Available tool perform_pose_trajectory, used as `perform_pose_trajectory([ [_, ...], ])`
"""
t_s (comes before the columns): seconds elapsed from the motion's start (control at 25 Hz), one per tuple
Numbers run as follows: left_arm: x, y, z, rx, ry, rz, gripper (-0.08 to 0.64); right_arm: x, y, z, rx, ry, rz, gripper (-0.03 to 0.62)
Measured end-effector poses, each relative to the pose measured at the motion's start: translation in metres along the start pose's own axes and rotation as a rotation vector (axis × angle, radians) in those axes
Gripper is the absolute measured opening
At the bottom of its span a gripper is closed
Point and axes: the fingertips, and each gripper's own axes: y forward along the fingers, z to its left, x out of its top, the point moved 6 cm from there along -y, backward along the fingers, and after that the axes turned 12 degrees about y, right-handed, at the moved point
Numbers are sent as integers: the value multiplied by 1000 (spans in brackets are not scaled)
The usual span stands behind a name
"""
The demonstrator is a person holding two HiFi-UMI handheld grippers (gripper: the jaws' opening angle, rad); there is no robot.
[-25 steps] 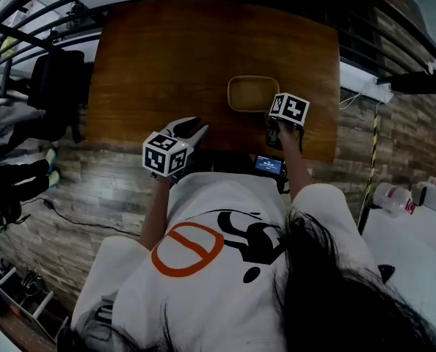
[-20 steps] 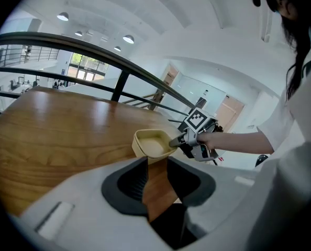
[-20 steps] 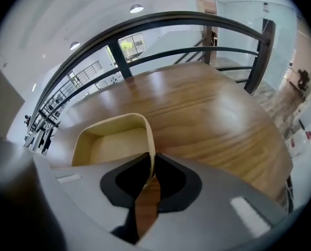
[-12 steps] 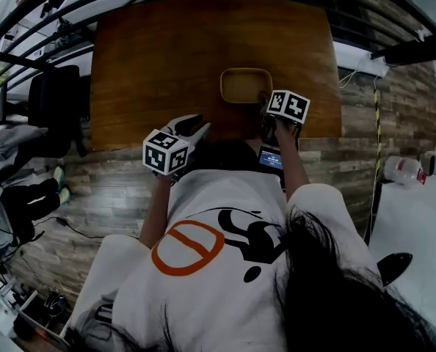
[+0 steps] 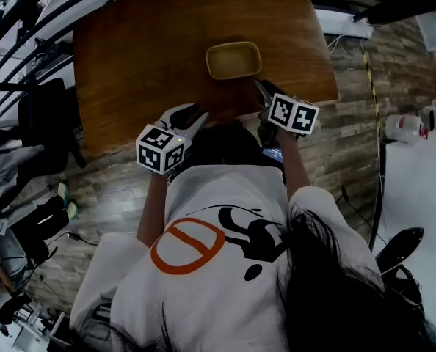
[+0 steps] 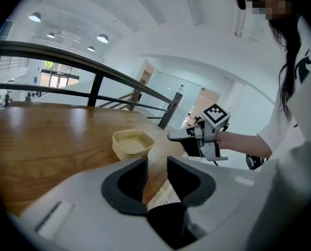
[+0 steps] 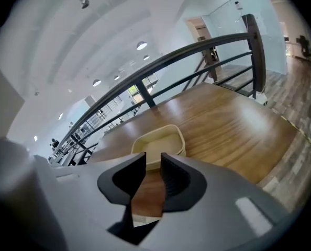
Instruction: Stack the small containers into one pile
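Note:
A beige square container point(image 5: 233, 59) sits near the front edge of the wooden table point(image 5: 152, 42); I cannot tell whether it is one container or a nested pile. It also shows in the left gripper view as the container point(image 6: 133, 143) and in the right gripper view as the container point(image 7: 158, 144). My right gripper point(image 5: 263, 87) hovers at the table's front edge, just short of it and to its right, jaws narrowly open and empty point(image 7: 153, 161). My left gripper point(image 5: 196, 115) is at the front edge further left, narrowly open and empty point(image 6: 157, 163).
A dark metal railing point(image 7: 197, 51) runs behind the table. A black chair point(image 5: 45, 116) stands left of the table. A white surface with bottles point(image 5: 401, 127) lies at the right. A small lit screen point(image 5: 272, 153) hangs below the right gripper.
My right gripper has drawn back from the container toward the table's front edge. The head view has swung, so the table sits higher and more tilted. The left gripper has hardly moved.

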Motion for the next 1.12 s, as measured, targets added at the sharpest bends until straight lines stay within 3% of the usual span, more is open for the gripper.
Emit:
perform_pose_trajectory([
  [0.24, 15, -4, -31, -46, 62, -46, 120, -31, -33, 27, 87, -107, 22, 86],
  [0.48, 21, 2, -71, -37, 82, -76, 120, -46, -60, 28, 193, -155, 54, 86],
  [1.12, -13, 2, -245, 133, 75, -117, 120, -108, -203, -38, 340, -274, 60, 71],
])
